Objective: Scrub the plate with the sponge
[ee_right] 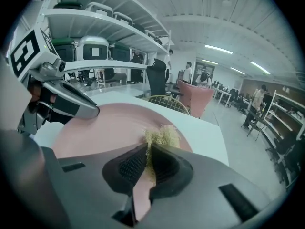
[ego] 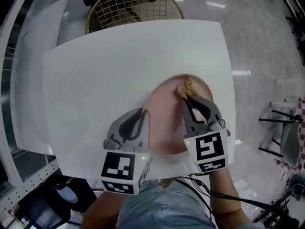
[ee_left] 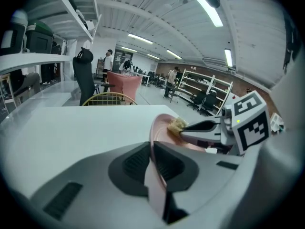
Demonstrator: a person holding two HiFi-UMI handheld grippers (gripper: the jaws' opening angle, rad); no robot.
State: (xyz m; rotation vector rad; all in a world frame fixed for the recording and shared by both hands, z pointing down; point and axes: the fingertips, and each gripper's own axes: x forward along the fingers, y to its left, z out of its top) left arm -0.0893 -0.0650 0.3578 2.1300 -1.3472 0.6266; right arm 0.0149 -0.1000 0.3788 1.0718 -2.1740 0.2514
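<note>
A pink plate lies on the white table, right of centre. My left gripper is shut on the plate's left rim; in the left gripper view the pink rim runs between the jaws of that gripper. My right gripper is shut on a tan fibrous sponge, which rests on the plate's far part. In the right gripper view the sponge sticks out past the right gripper onto the plate. The left gripper's finger shows there at the left rim.
A yellow wire chair stands beyond the table's far edge. The table's right edge drops to a shiny floor. Black cables trail near the front edge. Shelving lines the left side.
</note>
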